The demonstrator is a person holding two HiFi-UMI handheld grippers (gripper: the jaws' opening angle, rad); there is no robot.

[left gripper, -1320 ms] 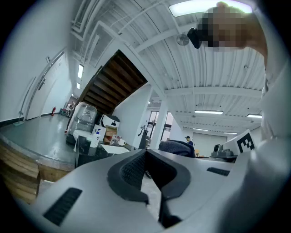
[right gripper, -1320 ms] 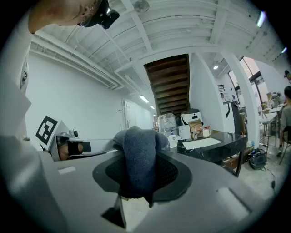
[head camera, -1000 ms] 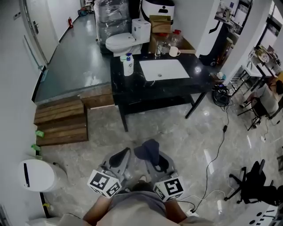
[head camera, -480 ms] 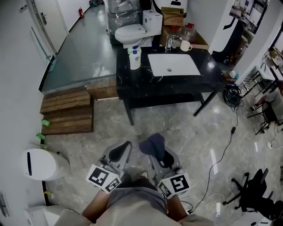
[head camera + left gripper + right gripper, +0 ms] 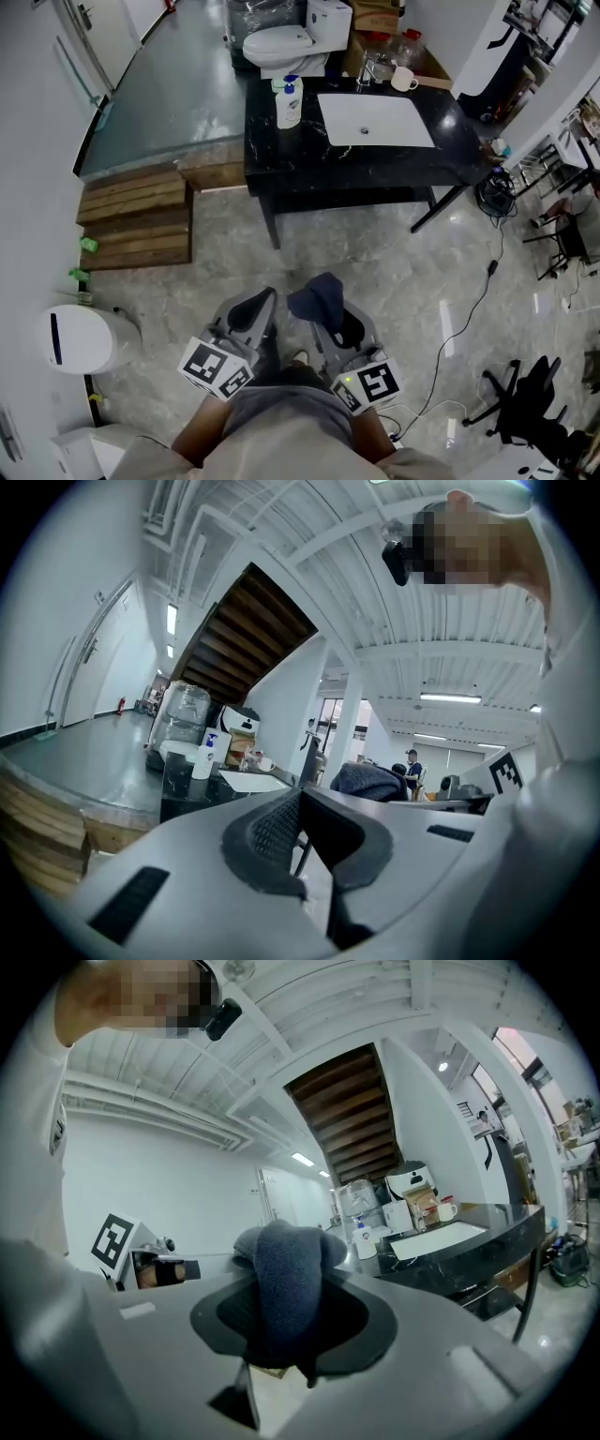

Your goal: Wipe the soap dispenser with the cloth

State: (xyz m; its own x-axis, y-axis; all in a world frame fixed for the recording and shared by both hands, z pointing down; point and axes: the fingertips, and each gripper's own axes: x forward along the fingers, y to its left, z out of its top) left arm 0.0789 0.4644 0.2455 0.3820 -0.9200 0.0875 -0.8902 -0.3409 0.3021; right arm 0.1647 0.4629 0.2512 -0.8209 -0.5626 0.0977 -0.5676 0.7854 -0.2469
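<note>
Your right gripper [image 5: 330,317] clamped the cloth [image 5: 315,296] for wiping, left gripper [image 5: 251,314] clenched empty; the soap dispenser [image 5: 289,103] stood, probably untouched, at the tabletop's [image 5: 356,164] far-left corner.

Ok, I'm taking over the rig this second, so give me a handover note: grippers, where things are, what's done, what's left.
Left gripper: shut, empty. Right gripper: shut on the dark cloth.
Soap dispenser: upright on the black counter's left end, beside the white sink, well away from both grippers.
Done: cloth in grip.
Left: get to the counter, wipe the dispenser.
</note>
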